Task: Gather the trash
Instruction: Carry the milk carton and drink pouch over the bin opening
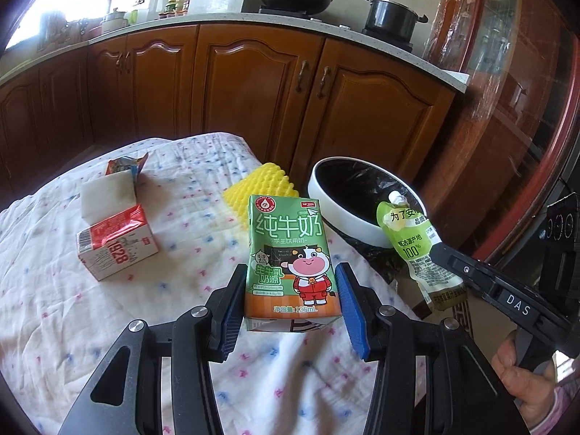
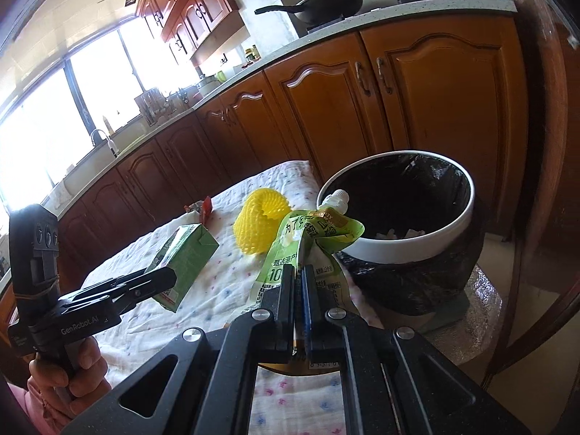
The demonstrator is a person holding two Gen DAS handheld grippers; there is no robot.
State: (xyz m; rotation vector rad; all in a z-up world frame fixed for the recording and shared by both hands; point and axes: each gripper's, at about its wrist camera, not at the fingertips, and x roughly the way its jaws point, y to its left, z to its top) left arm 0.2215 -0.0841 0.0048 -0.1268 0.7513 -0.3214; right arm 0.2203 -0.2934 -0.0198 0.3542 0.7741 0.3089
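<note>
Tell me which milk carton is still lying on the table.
The red and white carton, lying on its side on the cloth. The green carton is held up in the left tongs.

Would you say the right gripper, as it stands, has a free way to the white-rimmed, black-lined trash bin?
Probably yes: the right gripper, shut on the green spouted drink pouch, sits beside the white-rimmed trash bin, with nothing between them.

Table under a speckled white cloth (image 1: 54, 290), red carton (image 1: 117, 241), white sponge (image 1: 107, 192), yellow foam net (image 1: 261, 188), torn wrapper (image 1: 127, 163)
</note>
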